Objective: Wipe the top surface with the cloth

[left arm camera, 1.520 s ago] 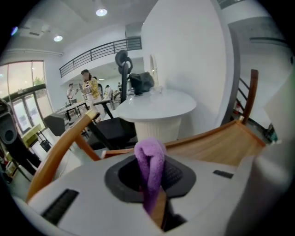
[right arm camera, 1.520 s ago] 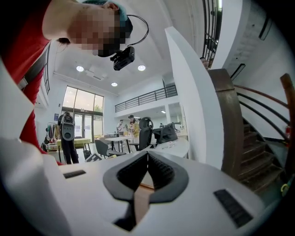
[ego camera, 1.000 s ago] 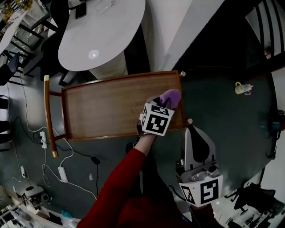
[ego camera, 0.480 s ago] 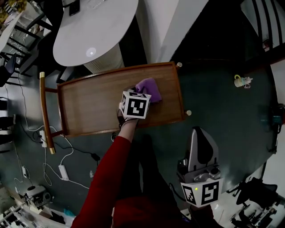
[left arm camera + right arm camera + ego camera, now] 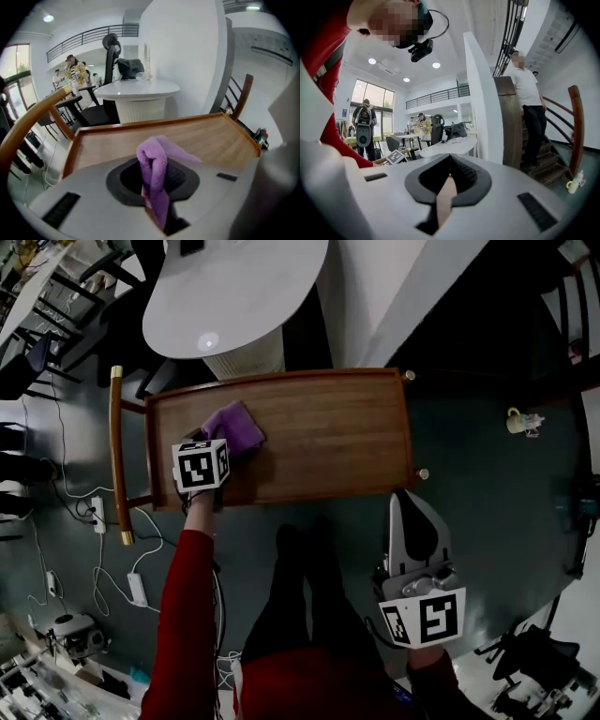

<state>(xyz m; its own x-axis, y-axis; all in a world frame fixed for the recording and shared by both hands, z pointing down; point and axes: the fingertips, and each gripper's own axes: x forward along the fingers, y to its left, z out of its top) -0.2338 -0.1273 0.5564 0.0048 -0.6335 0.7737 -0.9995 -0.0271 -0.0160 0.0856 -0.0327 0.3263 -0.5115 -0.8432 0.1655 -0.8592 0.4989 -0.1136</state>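
A purple cloth (image 5: 234,427) lies pressed on the wooden top of a low cart (image 5: 328,432), near its left end. My left gripper (image 5: 217,448) is shut on the cloth (image 5: 154,173), which bunches up between the jaws over the wooden top (image 5: 206,138). My right gripper (image 5: 410,521) hangs off the cart, below its right end over the dark floor. In the right gripper view the jaws (image 5: 449,180) are shut with nothing between them.
A raised rim runs round the cart top, with a wooden handle bar (image 5: 116,456) at the left end. A white round table (image 5: 234,292) stands just behind the cart. Cables and power strips (image 5: 98,512) lie on the floor at left. A person (image 5: 529,117) stands on stairs.
My left gripper has dragged the cloth along the cart top from the right end to the left end. The right gripper has stayed beside the cart.
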